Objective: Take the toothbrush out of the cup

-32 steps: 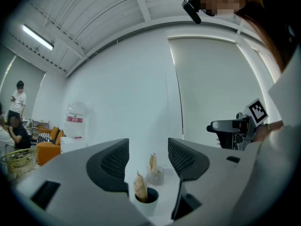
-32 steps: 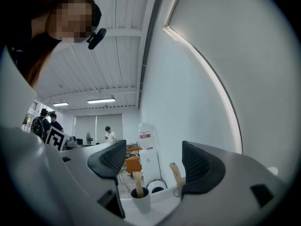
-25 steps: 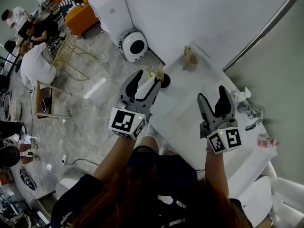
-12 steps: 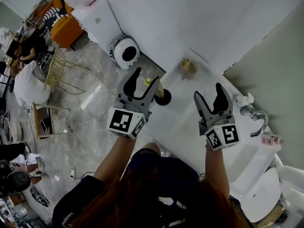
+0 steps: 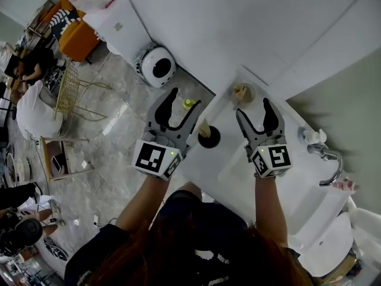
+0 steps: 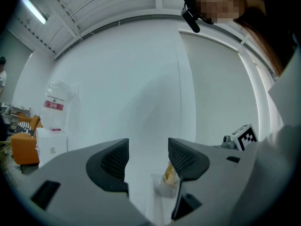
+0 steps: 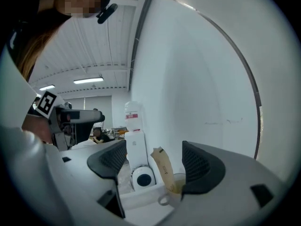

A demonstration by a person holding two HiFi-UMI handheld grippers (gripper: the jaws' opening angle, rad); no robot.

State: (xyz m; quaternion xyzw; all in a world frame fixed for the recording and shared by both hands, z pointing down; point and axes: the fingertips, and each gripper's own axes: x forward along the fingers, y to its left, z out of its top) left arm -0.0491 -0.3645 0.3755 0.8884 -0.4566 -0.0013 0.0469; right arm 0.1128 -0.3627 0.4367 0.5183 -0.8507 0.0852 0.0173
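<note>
Head view, looking steeply down: I hold both grippers out over a white desk [image 5: 229,159] that runs along a white wall. My left gripper [image 5: 186,97] hangs at the desk's left edge, partly over the grey floor, its jaws spread with nothing between them. My right gripper [image 5: 252,106] is over the desk, jaws also spread and empty, pointing toward the cup [image 5: 250,95] at the far corner by the wall. The toothbrush [image 5: 240,89], in a tan wrapper, stands inside the cup, just beyond the right gripper's tips and not touching them. A black round holder [image 5: 210,139] with a tan item in it sits on the desk between my two grippers, and a faucet [image 5: 324,152] is off to the right. Left gripper view: the two dark jaws stand apart, holding nothing, and past the gap the cup with the tan toothbrush shows small, close to the right jaw's tip. Right gripper view: the jaws stand well apart and empty, the wrapped toothbrush leans up out of the cup in the gap between them, ahead of the jaws, and a round white appliance [image 7: 142,178] sits on the floor behind
</note>
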